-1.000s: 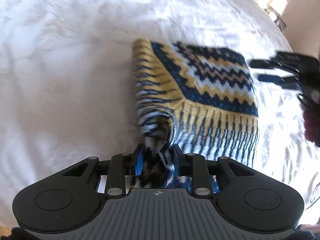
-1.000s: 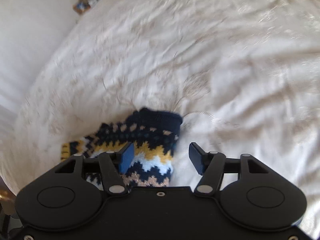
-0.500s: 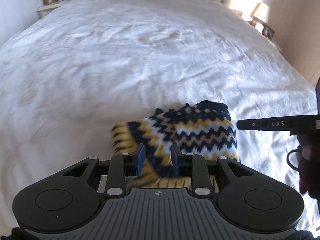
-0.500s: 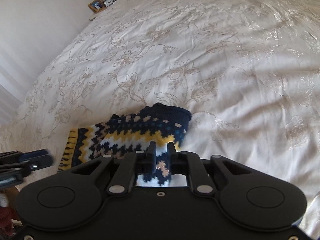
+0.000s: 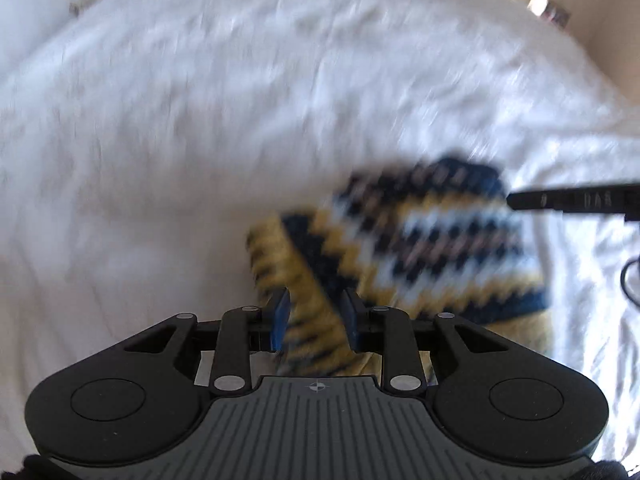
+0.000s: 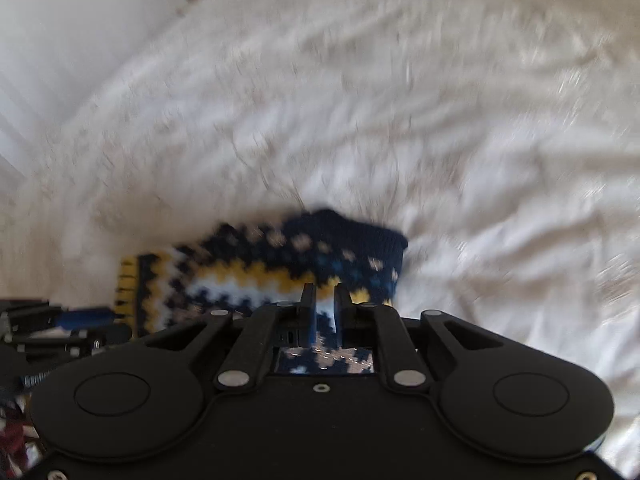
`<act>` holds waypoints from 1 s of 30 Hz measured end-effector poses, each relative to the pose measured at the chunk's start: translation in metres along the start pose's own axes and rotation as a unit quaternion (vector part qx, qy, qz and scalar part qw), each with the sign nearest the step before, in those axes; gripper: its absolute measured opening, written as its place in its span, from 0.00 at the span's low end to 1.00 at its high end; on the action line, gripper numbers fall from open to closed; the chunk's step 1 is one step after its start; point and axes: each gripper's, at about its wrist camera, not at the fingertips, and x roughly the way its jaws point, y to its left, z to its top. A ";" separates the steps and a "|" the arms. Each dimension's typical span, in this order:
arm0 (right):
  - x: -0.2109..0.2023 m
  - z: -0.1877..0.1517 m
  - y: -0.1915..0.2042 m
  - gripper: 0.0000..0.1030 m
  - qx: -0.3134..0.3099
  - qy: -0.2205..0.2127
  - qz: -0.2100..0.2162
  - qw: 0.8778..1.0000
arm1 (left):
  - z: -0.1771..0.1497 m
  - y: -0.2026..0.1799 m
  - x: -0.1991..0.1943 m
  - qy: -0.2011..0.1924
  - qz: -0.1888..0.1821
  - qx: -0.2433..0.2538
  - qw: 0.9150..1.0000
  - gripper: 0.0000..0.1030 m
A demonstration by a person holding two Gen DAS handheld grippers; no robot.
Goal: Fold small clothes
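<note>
On the bed (image 5: 200, 120), the knit garment (image 5: 420, 240) lies flat. My left gripper (image 5: 316, 320) fingers pinch its yellow-striped edge; my right gripper (image 6: 324, 312) fingers are pressed nearly together on the navy end. Best to lift both corners level, keep the fabric taut, and carry them evenly so the fold lands square.

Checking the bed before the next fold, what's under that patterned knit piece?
The knit piece lies on the white bedspread, which shows all around it. Whatever sits directly beneath the knit is covered.
</note>
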 end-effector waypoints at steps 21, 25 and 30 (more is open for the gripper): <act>0.020 -0.054 0.036 1.00 0.005 0.043 -0.012 0.999 | -0.026 -0.025 0.042 0.008 -0.019 0.030 0.999 0.46; 0.032 -0.060 0.032 1.00 0.040 0.065 -0.040 0.996 | -0.025 -0.019 0.046 0.001 -0.040 0.015 0.999 0.48; 0.027 -0.072 0.030 1.00 0.076 0.045 -0.063 0.994 | -0.018 -0.020 0.050 0.020 -0.069 0.050 0.996 0.58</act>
